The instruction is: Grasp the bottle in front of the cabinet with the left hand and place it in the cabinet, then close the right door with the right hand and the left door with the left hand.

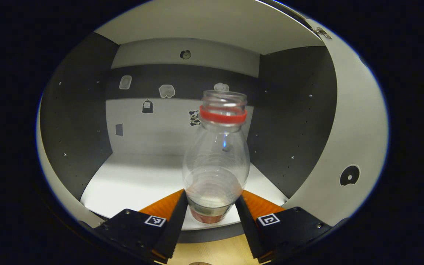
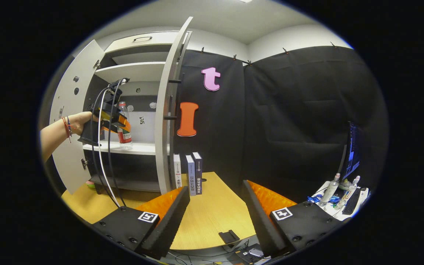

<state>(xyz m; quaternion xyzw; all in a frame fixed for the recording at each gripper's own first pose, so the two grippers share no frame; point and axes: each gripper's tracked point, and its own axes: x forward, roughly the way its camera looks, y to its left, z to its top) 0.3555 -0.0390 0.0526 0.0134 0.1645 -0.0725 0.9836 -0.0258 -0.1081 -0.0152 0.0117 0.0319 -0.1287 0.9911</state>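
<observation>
- The bottle (image 1: 216, 158) stands upright between the left gripper's (image 1: 212, 209) fingers, its long axis vertical and its open mouth pointing up.
- It is clear plastic with no cap; a red ring sits round the neck just under the mouth.
- Both fingers (image 1: 177, 217) press on the lower body of the bottle, one on each side, so the jaws are narrowed onto it and holding it.
- The bottle's base is at the front edge of the white shelf (image 1: 134, 180) inside the cabinet (image 1: 83, 121); whether the base touches the shelf cannot be told.
- Ahead of the jaws, past the bottle, small stickers (image 1: 166, 91) are stuck on the cabinet's back wall; any writing on them is too small to read.
- In the right gripper view the bottle (image 2: 124, 127) shows a red label low on its body; the print on it cannot be read.
- There a hand (image 2: 81, 123) holds the left gripper (image 2: 118, 123) at the cabinet's shelf (image 2: 138, 148), between the open left door (image 2: 74, 121) and the open right door (image 2: 169, 110).
- The right gripper (image 2: 215, 206) has its jaws wide apart with nothing between them, above the wooden table (image 2: 212, 209).
- Beyond its jaws, three books (image 2: 188, 173) stand upright just beside the right door; their spine text is too small to read.
</observation>
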